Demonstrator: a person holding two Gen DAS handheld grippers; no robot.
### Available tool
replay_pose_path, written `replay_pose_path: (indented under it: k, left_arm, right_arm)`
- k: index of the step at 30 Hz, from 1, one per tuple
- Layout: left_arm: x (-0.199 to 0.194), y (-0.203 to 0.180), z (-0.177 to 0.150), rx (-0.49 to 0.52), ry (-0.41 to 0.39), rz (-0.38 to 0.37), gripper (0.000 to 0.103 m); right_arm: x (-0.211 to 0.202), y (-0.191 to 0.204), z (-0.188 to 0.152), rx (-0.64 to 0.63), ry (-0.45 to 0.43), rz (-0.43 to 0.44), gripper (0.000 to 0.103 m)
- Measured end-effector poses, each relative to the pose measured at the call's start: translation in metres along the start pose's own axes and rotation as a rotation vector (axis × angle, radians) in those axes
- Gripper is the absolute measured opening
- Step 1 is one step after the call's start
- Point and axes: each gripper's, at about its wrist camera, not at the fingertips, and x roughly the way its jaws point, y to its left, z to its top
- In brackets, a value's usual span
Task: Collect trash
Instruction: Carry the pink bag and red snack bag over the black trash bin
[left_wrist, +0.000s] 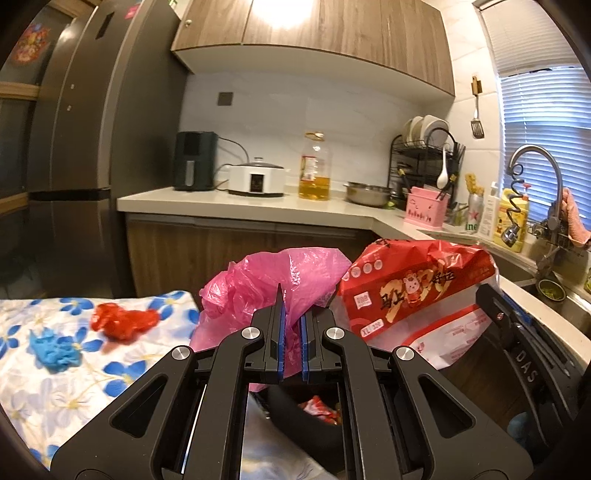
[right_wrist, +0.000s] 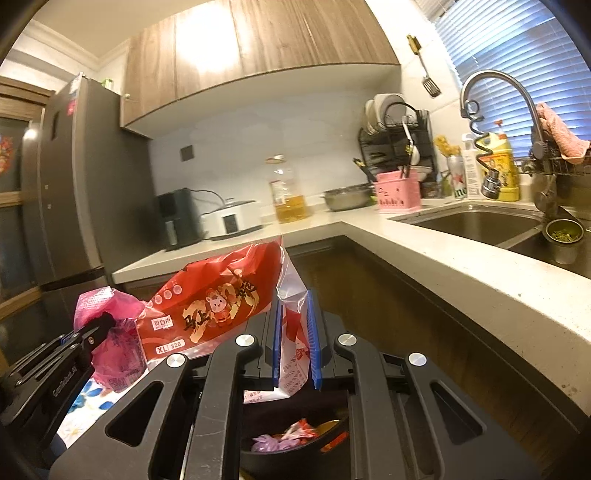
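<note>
My left gripper (left_wrist: 292, 314) is shut on a crumpled pink plastic bag (left_wrist: 269, 288), held up in the air. My right gripper (right_wrist: 293, 325) is shut on the edge of a red and white printed plastic package (right_wrist: 210, 306), held beside the pink bag (right_wrist: 110, 332). The package also shows in the left wrist view (left_wrist: 417, 291). A black bin (right_wrist: 295, 454) with trash inside sits below both grippers. A red crumpled wad (left_wrist: 123, 321) and a blue crumpled wad (left_wrist: 53, 349) lie on the flowered tablecloth (left_wrist: 74, 387) at the left.
The kitchen counter (right_wrist: 461, 280) runs along the back and right, with a sink (right_wrist: 476, 225), faucet, oil bottle (left_wrist: 314, 168), metal bowl, dish rack and appliances. A tall fridge (left_wrist: 74, 147) stands at the left.
</note>
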Motion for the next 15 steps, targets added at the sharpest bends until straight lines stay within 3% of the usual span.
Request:
replay_pose_path:
  k: [15]
  left_arm:
    - [0.053,-0.01,-0.02,-0.034,0.087,-0.115,0.007]
  right_arm:
    - [0.031,-0.013,-0.013,-0.031,0.062,-0.001,0.017]
